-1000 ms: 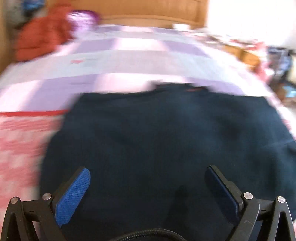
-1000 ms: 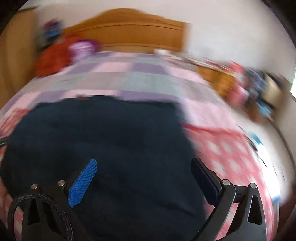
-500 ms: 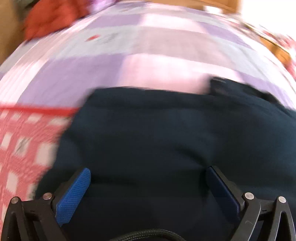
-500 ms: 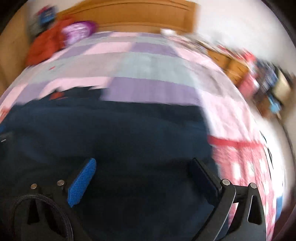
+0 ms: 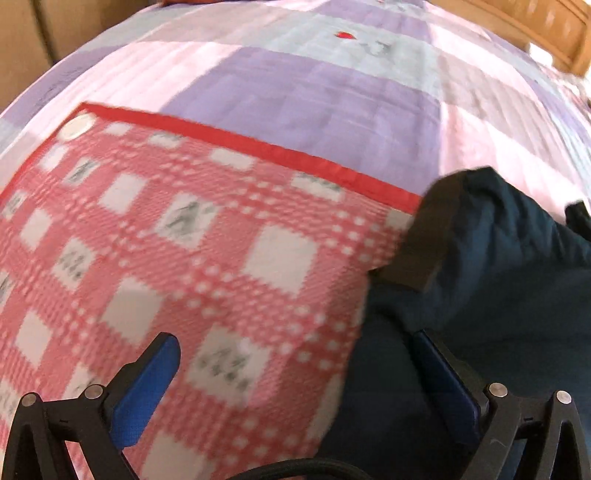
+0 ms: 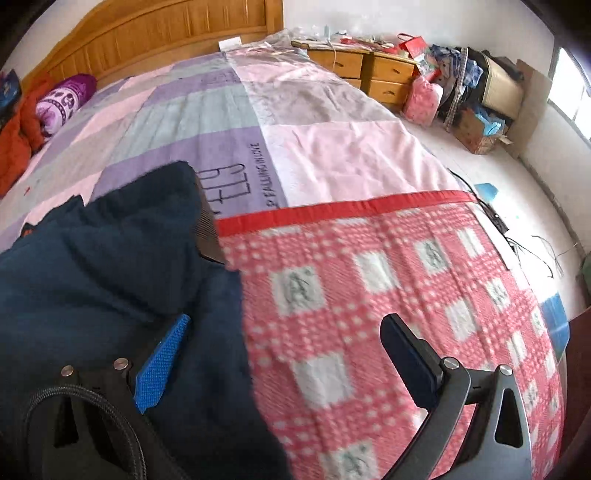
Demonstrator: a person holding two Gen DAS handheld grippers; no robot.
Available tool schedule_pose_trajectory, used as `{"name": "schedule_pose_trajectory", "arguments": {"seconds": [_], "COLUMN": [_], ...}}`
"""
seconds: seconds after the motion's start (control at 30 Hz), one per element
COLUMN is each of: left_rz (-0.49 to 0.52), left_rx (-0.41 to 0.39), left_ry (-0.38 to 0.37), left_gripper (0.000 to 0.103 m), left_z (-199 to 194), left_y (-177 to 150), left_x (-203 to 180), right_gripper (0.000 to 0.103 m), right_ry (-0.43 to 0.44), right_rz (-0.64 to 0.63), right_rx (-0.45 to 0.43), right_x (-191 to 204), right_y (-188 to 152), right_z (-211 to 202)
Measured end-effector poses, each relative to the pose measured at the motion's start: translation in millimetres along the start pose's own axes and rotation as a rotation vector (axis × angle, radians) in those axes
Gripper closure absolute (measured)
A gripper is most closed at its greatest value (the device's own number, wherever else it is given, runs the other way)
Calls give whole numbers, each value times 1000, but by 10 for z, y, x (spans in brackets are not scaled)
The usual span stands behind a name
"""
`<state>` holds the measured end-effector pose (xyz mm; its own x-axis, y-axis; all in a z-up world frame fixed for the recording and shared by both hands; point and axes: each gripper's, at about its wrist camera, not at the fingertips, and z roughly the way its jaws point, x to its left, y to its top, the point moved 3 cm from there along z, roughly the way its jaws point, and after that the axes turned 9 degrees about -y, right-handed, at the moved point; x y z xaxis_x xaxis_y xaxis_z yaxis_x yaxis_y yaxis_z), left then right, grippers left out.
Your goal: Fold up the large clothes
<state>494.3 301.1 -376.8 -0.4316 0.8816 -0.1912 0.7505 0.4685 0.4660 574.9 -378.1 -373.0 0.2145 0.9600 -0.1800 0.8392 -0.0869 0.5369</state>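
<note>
A wide bed (image 6: 332, 155) fills the room ahead of the grippers, spread with a pink, purple and grey patchwork sheet (image 5: 303, 88) and, nearer, a red-and-white checked blanket (image 6: 388, 295). A wooden headboard (image 6: 166, 33) stands at the far end against a white wall (image 6: 369, 14). Far right, wooden nightstands (image 6: 369, 70) sit beside piled clutter (image 6: 472, 92) on a pale floor (image 6: 517, 192); daylight enters a window (image 6: 569, 85) at the right edge

Bright daylight enters from the window (image 6: 570, 88) at the right edge of the right wrist view. Both views bulge with fisheye distortion and darken at the corners. Motion blur smears the red checked blanket (image 5: 177, 258), strongest in the left wrist view.
</note>
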Motion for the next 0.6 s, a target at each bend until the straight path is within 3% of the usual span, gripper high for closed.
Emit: {"name": "schedule_pose_trajectory", "arguments": {"seconds": [0.1, 0.17, 0.33, 0.4, 0.5, 0.6], "left_rz": [51, 118, 385, 410, 481, 465], "left_rx": [-89, -146, -192, -167, -107, -93], "left_ry": [41, -9, -175, -238, -250, -223], "left_gripper": [1, 1, 1, 1, 1, 0], "left_z": [-427, -735, -1274, -1319, -1205, -1034], "left_y": [-145, -369, -1375, -1658, -2060, -2118], "left_x": [-32, -197, -1136, -1378, -1604, -1331], "right_gripper": [0, 0, 1, 0, 1, 1], "right_ry": [-72, -104, 137, 227, 274, 219], "right_rz": [-4, -31, -238, -331, -459, -513], "right_rx": [-55, -150, -316, -339, -332, -322], "right_x": [-80, -3, 909, 1326, 1733, 1647], "right_y": [-71, -184, -879, -1268, -1742, -1944], "right_z": [-250, -604, -1513, -1796, -1919, -1766]}}
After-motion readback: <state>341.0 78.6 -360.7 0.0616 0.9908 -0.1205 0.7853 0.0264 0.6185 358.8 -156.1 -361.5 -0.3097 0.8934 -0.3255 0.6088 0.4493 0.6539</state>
